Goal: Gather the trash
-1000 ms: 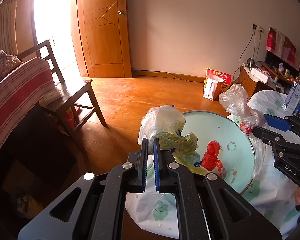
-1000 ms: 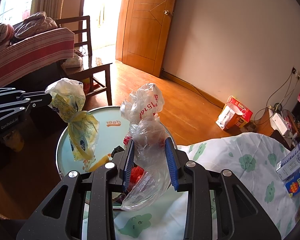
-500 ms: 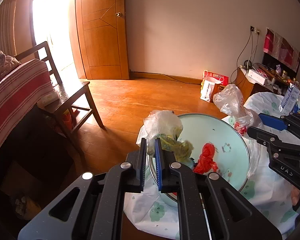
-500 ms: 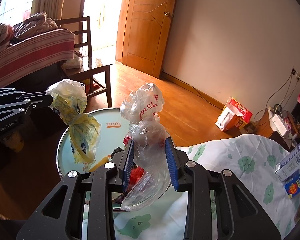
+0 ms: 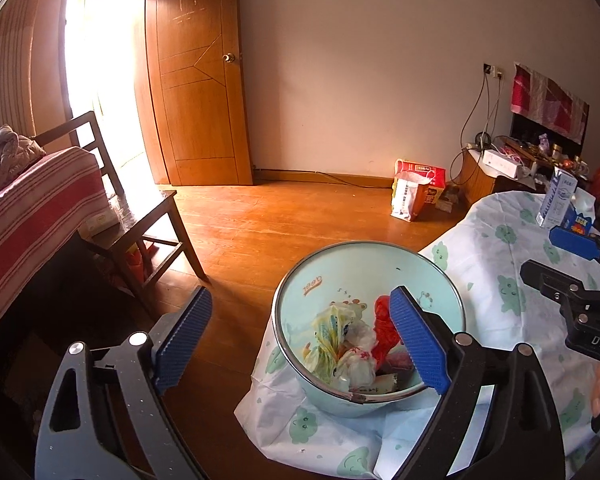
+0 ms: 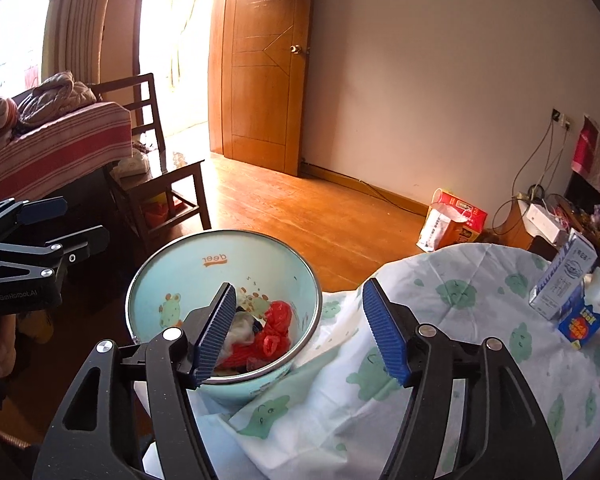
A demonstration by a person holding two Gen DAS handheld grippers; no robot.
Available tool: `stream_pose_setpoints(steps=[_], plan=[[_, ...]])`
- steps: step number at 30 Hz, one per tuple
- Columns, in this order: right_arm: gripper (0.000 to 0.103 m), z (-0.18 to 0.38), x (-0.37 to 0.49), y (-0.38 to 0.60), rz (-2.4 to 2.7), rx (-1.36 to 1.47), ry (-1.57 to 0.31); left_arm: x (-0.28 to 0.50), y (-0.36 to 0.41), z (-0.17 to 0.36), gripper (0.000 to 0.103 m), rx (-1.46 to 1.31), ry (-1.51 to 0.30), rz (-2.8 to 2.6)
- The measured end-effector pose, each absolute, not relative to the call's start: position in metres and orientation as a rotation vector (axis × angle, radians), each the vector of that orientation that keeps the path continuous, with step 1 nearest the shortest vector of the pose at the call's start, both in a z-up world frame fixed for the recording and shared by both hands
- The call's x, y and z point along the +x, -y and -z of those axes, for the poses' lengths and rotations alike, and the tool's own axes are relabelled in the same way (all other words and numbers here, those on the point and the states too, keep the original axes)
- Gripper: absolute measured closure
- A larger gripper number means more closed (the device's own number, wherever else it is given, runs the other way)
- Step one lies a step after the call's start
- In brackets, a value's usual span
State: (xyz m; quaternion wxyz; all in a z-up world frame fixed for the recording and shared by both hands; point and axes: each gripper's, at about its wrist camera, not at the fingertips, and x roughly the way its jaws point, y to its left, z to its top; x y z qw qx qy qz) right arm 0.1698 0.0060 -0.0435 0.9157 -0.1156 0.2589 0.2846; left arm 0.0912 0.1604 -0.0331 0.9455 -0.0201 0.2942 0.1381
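Note:
A pale blue trash bin [image 5: 340, 268] with a metal rim stands at the edge of the table; it also shows in the right wrist view [image 6: 188, 276]. Inside lie a yellow printed bag [image 5: 330, 334], a clear plastic bag [image 5: 354, 368] and a red bag [image 5: 382, 332], which also shows in the right wrist view [image 6: 274, 328]. My left gripper [image 5: 300, 344] is open and empty above the bin's near left side. My right gripper [image 6: 300, 332] is open and empty above the bin's right rim.
The table has a white cloth with green prints [image 6: 480, 320]. A milk carton [image 6: 562, 276] and a blue box [image 6: 582, 322] stand at its far right. A wooden chair [image 5: 140, 216] and a striped sofa [image 5: 28, 204] are to the left. A red box [image 5: 420, 192] sits by the wall.
Both grippers have opened and let go of their bags. The yellow bag and the clear bag now lie inside the bin.

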Motion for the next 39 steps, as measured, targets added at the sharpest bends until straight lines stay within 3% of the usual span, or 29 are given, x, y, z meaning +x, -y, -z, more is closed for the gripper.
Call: stream_pose_setpoints(steps=[15,39], plan=[[0.033,0.011,0.130,0.039,-0.520,-0.161,-0.428,0.070,-0.150,0.006,0.006,-0.035,-0.519,-0.280],[0.029,0.005,0.122,0.043,-0.509,-0.160,-0.418,0.064,-0.153,0.000,0.006,-0.036,-0.509,-0.287]])
